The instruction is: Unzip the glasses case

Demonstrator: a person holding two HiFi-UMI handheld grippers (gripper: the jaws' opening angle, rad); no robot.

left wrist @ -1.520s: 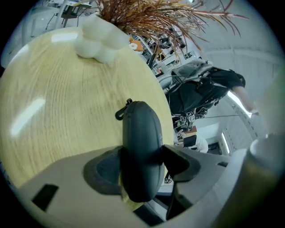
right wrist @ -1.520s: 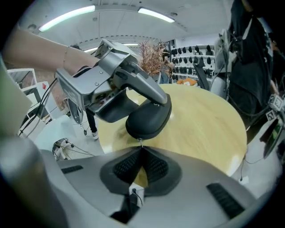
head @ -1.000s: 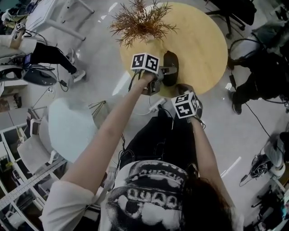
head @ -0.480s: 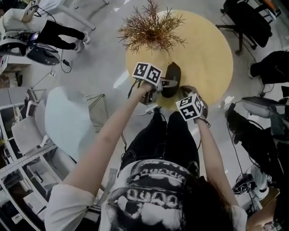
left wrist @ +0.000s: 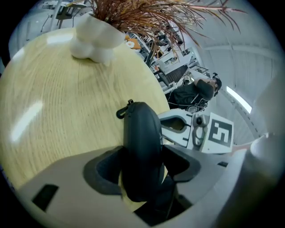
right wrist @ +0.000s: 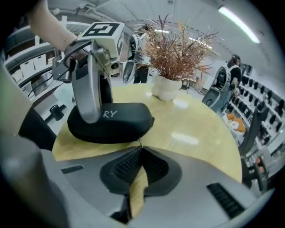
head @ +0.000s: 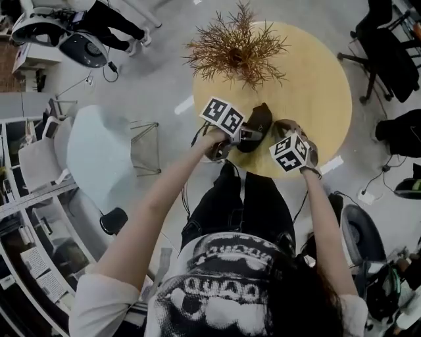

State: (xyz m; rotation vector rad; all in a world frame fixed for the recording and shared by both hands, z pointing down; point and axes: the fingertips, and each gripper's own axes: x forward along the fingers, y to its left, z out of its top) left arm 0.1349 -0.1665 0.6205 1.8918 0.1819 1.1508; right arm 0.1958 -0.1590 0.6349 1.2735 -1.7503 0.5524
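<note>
A black glasses case [head: 258, 120] stands on edge at the near rim of the round yellow table [head: 316, 79]. My left gripper [left wrist: 141, 167] is shut on the case [left wrist: 141, 147], one pad on each flat side. A small loop [left wrist: 120, 111] hangs at the case's far end. In the right gripper view the case [right wrist: 116, 122] lies crosswise, with the left gripper's finger [right wrist: 90, 89] across it. My right gripper [right wrist: 140, 148] is shut, its tips pinching a thin zipper pull [right wrist: 139, 141] at the case's near edge. The head view shows the right gripper [head: 281, 129] just right of the case.
A dried plant in a white pot [head: 238, 49] stands on the table beyond the case. A light chair [head: 99, 158] is on the floor to the left. Office chairs [head: 388, 52] and cables lie to the right, and a person's legs [head: 112, 20] show at far left.
My right gripper has slid round the case's near end toward its right side and rolled as it went. The left gripper keeps its hold on the case without moving.
</note>
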